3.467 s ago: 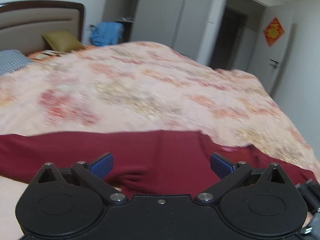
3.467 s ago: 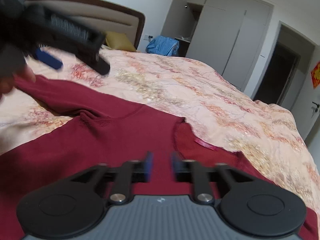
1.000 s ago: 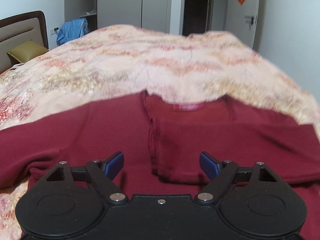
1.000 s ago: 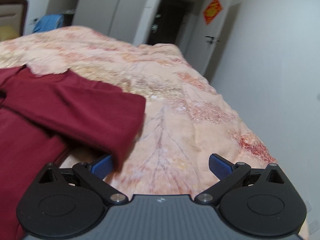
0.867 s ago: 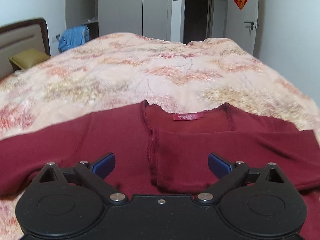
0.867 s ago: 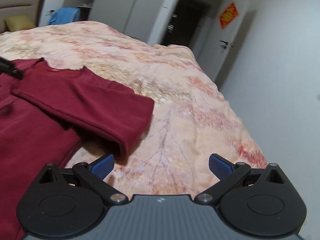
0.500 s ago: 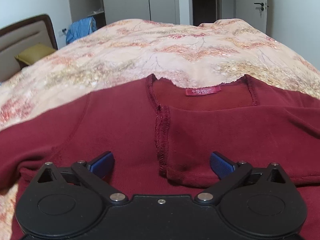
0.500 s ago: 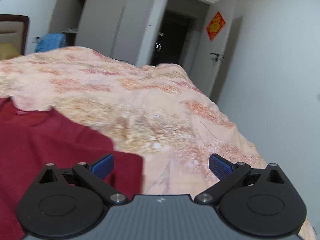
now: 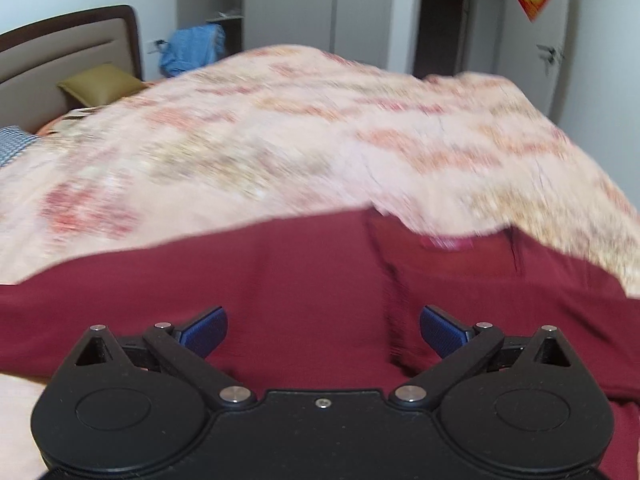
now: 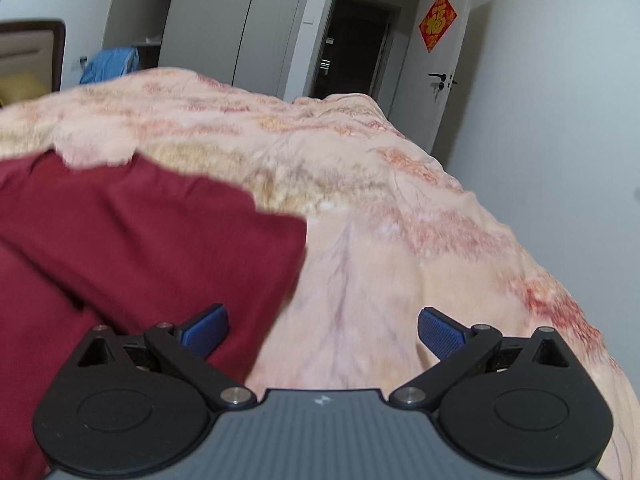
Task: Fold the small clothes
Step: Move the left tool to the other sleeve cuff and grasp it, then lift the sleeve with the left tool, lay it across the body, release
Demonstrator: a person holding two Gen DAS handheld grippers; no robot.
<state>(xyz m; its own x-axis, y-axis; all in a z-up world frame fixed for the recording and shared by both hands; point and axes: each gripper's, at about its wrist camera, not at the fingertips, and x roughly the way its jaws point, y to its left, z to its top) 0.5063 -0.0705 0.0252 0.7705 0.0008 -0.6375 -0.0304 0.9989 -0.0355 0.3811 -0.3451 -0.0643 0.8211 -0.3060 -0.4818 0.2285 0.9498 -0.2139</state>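
Note:
A dark red long-sleeved top (image 9: 304,272) lies spread on a floral bedspread (image 9: 280,140), its collar and pink label (image 9: 446,243) to the right. One sleeve lies folded across its body; the folded sleeve (image 10: 160,224) ends in a cuff over the bedspread in the right wrist view. My left gripper (image 9: 323,330) hovers open over the top's chest, nothing between its blue pads. My right gripper (image 10: 323,330) is open too, its left pad (image 10: 204,330) over the sleeve's end, its right pad over bare bedspread (image 10: 400,260).
A headboard (image 9: 60,56) and an olive pillow (image 9: 100,84) stand at the far left. Blue cloth (image 9: 192,48) hangs by an open wardrobe. A dark doorway (image 10: 352,44) and a white door with a red ornament (image 10: 438,22) lie beyond the bed.
The left view has swung left, so the collar sits further right and more of the left sleeve shows. The right view has dropped closer to the folded sleeve's end. Both grippers remain open.

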